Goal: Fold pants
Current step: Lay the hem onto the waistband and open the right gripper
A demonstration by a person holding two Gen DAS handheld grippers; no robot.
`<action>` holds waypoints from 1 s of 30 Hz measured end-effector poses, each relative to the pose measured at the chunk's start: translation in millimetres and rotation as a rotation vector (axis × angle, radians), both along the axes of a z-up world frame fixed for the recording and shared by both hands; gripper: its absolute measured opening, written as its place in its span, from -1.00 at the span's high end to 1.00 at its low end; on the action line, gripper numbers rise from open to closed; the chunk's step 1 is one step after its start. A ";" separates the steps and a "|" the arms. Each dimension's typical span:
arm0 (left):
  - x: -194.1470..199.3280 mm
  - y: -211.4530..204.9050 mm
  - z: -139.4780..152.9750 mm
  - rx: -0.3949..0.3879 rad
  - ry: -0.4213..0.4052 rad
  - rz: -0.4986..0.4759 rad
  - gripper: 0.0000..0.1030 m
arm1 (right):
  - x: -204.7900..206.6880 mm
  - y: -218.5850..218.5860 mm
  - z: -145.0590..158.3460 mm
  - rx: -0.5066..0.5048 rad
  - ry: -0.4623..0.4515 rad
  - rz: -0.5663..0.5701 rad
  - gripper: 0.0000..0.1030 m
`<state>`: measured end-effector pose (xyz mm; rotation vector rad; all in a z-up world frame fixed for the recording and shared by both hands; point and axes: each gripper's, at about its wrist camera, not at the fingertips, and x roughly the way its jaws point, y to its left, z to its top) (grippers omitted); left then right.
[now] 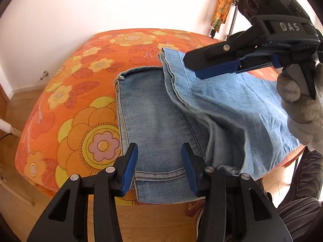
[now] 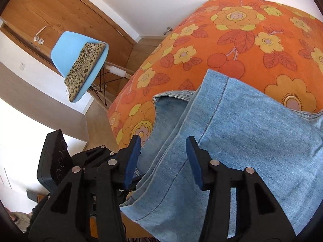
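Note:
Light blue jeans (image 1: 153, 121) lie on a table with an orange flowered cloth (image 1: 80, 92), the legs folded over so that the paler inside faces up on the right (image 1: 238, 104). My left gripper (image 1: 159, 163) is open above the near edge of the jeans, holding nothing. My right gripper (image 2: 163, 157) is open above the folded leg hem (image 2: 218, 121), holding nothing. In the left wrist view it hovers over the jeans at the upper right (image 1: 212, 66), held by a gloved hand (image 1: 302, 109).
A blue chair (image 2: 80, 60) with a leopard cushion stands by a wooden door (image 2: 50, 10) to the left of the table. Wooden floor (image 1: 20, 201) surrounds the table. A patterned cloth (image 1: 222, 6) hangs at the back wall.

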<state>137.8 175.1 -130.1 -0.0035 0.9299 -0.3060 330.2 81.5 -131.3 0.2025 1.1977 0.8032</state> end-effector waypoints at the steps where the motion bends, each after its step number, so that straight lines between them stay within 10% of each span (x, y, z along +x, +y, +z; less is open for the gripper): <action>1: -1.7 1.8 2.4 0.004 -0.002 0.002 0.14 | -1.9 -2.8 9.4 0.006 -0.024 0.006 0.03; 12: -18.1 -25.5 50.2 0.008 -0.097 -0.071 0.14 | -31.1 -162.1 78.2 -0.051 -0.202 -0.189 0.03; 19: -3.0 -107.1 32.4 0.049 -0.066 -0.284 0.14 | -56.9 -300.0 42.5 -0.172 -0.135 -0.410 0.03; 30: -0.9 -115.7 3.6 0.099 0.024 -0.322 0.14 | -47.2 -374.3 -20.6 -0.277 -0.047 -0.518 0.31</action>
